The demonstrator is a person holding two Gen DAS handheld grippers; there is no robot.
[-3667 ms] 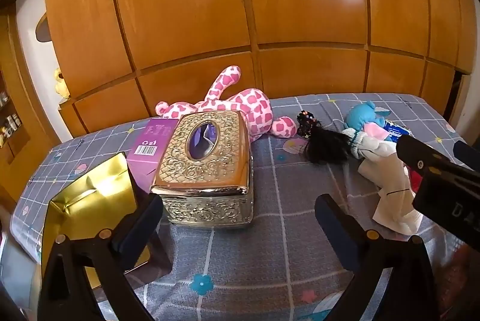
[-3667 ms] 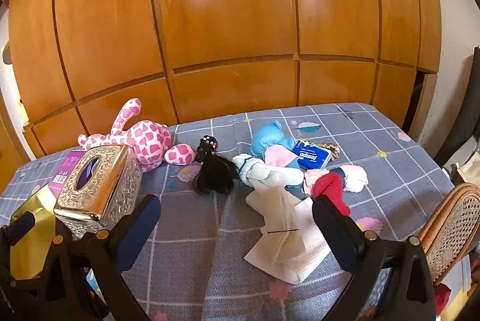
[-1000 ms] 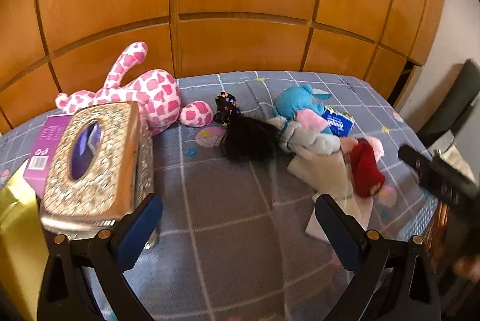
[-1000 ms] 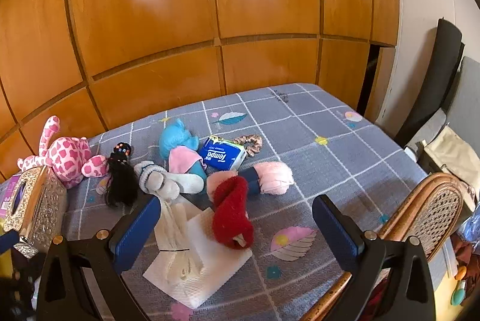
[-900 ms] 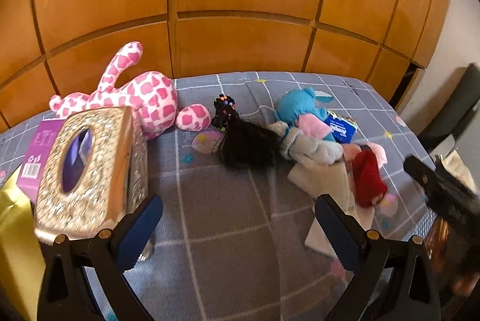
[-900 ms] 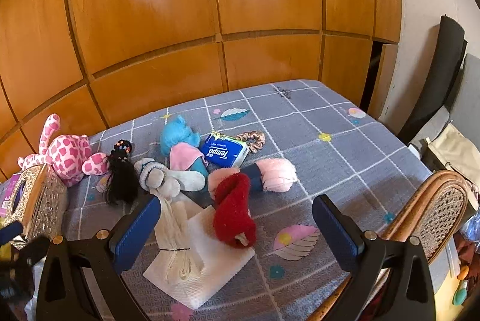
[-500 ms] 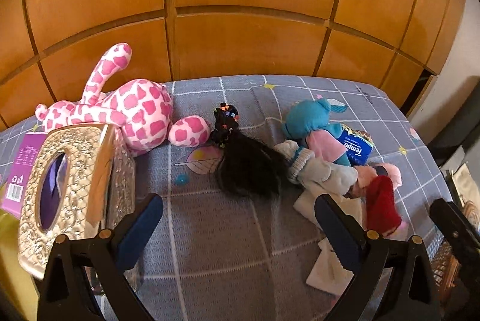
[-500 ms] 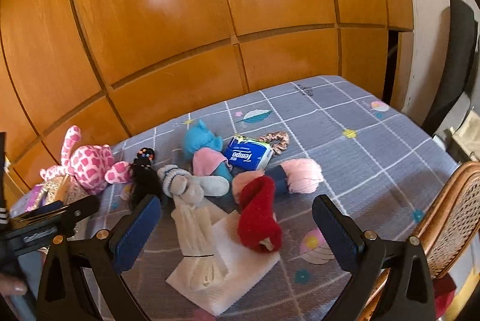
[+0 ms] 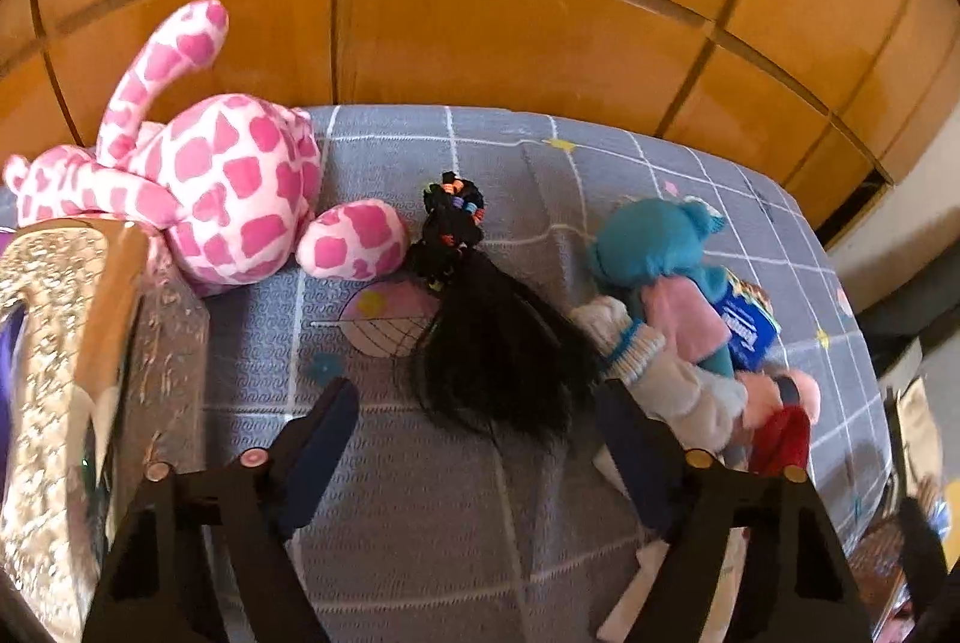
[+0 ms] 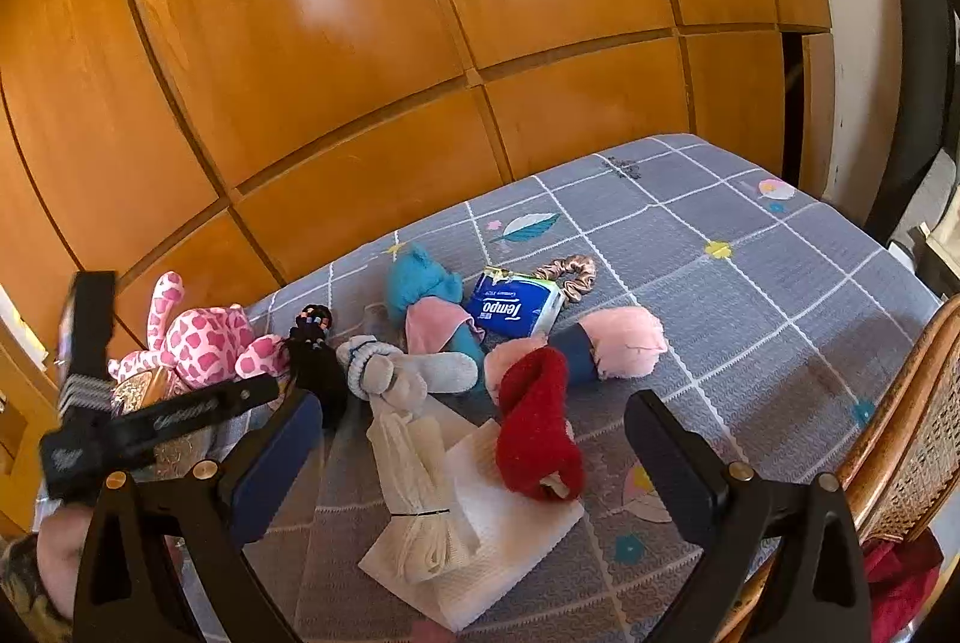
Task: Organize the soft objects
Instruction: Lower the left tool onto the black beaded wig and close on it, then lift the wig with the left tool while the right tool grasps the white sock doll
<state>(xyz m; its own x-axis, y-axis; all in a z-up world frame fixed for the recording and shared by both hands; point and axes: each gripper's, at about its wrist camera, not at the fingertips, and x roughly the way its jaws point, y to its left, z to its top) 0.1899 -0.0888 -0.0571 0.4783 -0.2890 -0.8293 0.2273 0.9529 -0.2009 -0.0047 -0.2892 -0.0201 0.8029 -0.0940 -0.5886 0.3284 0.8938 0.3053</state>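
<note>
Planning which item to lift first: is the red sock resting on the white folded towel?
Touching. In the right wrist view the red sock overlaps the white folded towel, its lower end lying directly on the cloth with no gap visible.

You're in a home bedroom — a bed under a grey checked sheet (image 10: pixel 750 295), wooden wardrobe panels (image 10: pixel 360 42) behind, a wicker chair (image 10: pixel 912 439) alongside
</note>
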